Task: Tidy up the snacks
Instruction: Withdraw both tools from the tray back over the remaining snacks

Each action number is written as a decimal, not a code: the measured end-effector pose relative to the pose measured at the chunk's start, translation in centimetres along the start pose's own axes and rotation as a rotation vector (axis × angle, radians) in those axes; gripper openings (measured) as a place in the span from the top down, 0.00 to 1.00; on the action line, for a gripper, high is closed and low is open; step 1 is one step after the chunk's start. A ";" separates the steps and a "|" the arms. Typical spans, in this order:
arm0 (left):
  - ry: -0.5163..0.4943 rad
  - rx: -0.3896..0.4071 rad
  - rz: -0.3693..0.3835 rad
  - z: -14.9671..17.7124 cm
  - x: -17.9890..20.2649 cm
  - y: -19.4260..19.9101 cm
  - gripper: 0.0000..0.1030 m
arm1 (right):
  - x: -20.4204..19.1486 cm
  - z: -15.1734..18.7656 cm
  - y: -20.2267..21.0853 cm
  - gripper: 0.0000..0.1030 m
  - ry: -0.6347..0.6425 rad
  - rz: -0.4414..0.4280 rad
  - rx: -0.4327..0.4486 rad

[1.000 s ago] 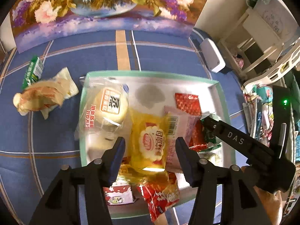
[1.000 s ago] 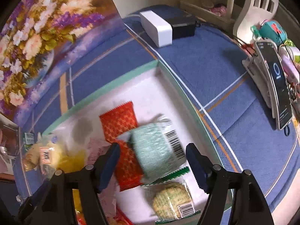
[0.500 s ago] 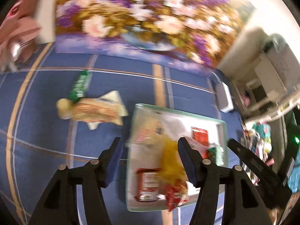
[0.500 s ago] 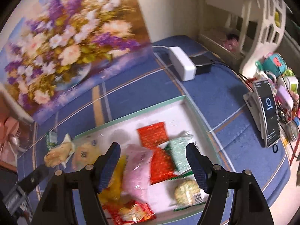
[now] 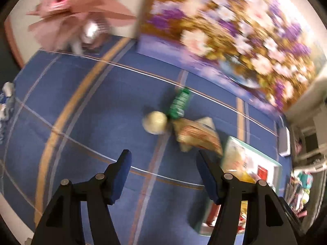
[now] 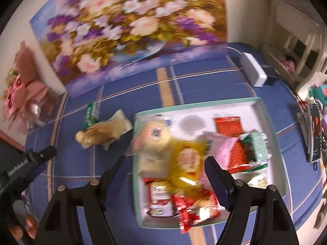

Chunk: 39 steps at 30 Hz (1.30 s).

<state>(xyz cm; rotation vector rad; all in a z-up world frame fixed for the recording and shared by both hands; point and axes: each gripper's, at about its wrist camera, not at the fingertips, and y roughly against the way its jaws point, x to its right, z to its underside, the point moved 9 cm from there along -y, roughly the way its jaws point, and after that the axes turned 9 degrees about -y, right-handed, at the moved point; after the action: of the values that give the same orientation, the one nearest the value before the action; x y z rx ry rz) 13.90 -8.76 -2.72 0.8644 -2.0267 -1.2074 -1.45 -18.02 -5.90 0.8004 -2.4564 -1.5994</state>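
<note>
A white tray with a green rim (image 6: 271, 126) holds several snack packets: a yellow one (image 6: 184, 157), red ones (image 6: 229, 125), a pink one and a green one. Two snacks lie on the blue cloth left of it: a tan bread packet (image 5: 196, 134) (image 6: 104, 131) and a slim green packet (image 5: 179, 104) (image 6: 90, 115). My left gripper (image 5: 163, 163) hangs over bare cloth short of those two, jaws opening, nothing between them. My right gripper (image 6: 164, 170) hovers above the tray's left part, jaws opening, empty. The left gripper's body shows at the right wrist view's left edge, in a hand.
A flower painting (image 6: 130, 26) leans on the wall at the back. A pink bouquet (image 5: 81, 6) stands at the back left. A white power strip (image 6: 253, 71) lies back right, with a phone stand (image 6: 314, 130) and clutter along the right edge.
Both grippers rose and drew back from the tray. The left one swung left over the cloth toward the two loose snacks. Both sets of jaws stand wider.
</note>
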 end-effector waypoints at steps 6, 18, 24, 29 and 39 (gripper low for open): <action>0.049 0.022 -0.057 0.0 -4.1 1.2 0.35 | -3.5 1.5 -0.2 0.23 0.052 -0.030 -0.019; 0.074 0.013 -0.077 1.4 -6.5 1.8 0.35 | -5.3 2.6 -0.7 0.23 0.075 -0.029 -0.041; 0.059 -0.006 -0.076 1.7 -5.9 0.9 0.35 | -4.5 2.7 -1.5 0.23 0.064 -0.013 -0.058; 0.034 -0.055 -0.071 2.4 -4.9 -0.9 0.35 | -3.6 2.8 -2.6 0.22 0.059 0.004 -0.078; -0.011 -0.127 -0.091 3.8 -3.4 -3.7 0.31 | -2.6 3.6 -5.0 0.13 0.060 0.039 -0.126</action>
<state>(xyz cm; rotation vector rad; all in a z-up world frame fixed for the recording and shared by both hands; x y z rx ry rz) 13.73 -5.56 -8.14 0.8971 -1.9139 -1.3776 1.32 -15.35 -11.36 0.7646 -2.2897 -1.6716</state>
